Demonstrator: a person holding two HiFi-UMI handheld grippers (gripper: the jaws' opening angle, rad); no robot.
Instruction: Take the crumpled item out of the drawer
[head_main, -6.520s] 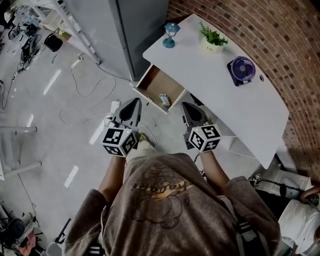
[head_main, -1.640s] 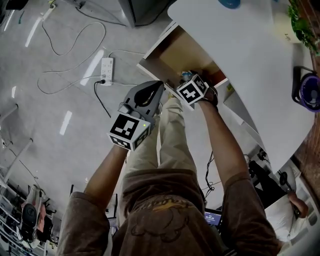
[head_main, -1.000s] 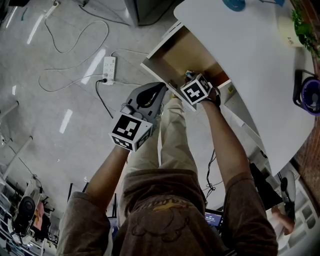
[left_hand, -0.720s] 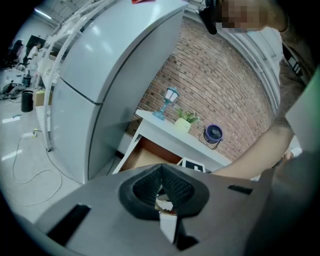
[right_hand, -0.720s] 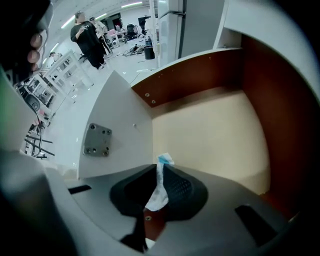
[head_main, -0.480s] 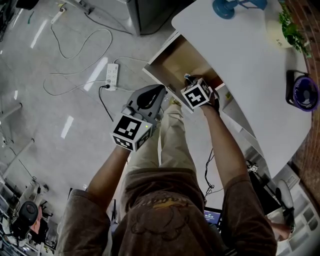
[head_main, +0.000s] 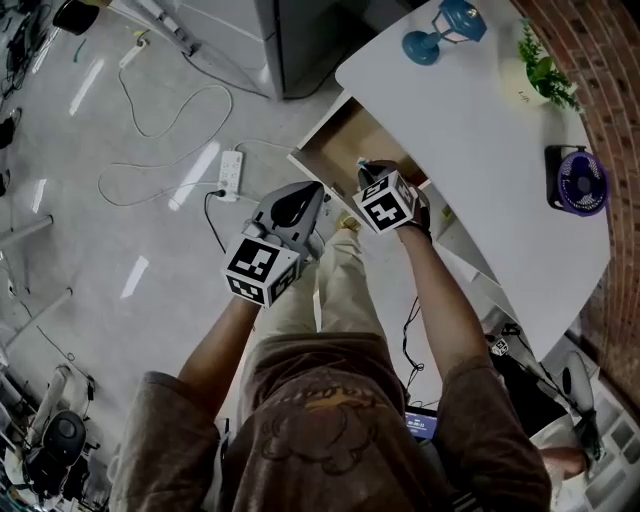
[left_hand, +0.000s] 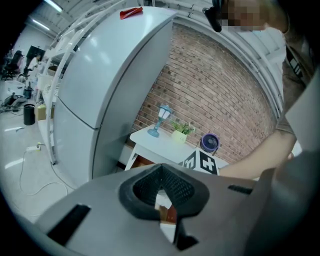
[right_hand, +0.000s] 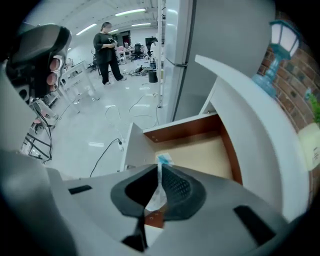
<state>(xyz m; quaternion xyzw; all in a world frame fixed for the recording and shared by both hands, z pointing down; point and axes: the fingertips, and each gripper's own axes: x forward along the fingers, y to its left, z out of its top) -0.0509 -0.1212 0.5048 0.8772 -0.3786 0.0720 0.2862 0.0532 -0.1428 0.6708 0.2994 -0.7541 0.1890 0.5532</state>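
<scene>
The crumpled item (right_hand: 163, 160), a thin white wrapper with a blue end, is pinched in my right gripper (right_hand: 159, 173), whose jaws have just been closing on it. In the head view that gripper (head_main: 367, 174) hangs over the open wooden drawer (head_main: 335, 140), near its front edge, and only a small blue bit of the crumpled item (head_main: 361, 164) shows at the tips. The drawer floor (right_hand: 200, 150) below looks bare. My left gripper (head_main: 308, 192) hovers beside the drawer front, jaws together and holding nothing. In its own view my left gripper (left_hand: 161, 170) faces the desk.
The drawer hangs under a white desk (head_main: 480, 130) bearing a blue lamp (head_main: 440, 25), a potted plant (head_main: 540, 70) and a small fan (head_main: 572, 180). A grey cabinet (head_main: 300, 40) stands behind. A power strip (head_main: 232, 172) and cables lie on the floor. A person (right_hand: 106, 47) stands far off.
My right gripper has come up out of the drawer with the crumpled item in it. The left gripper has risen a little too.
</scene>
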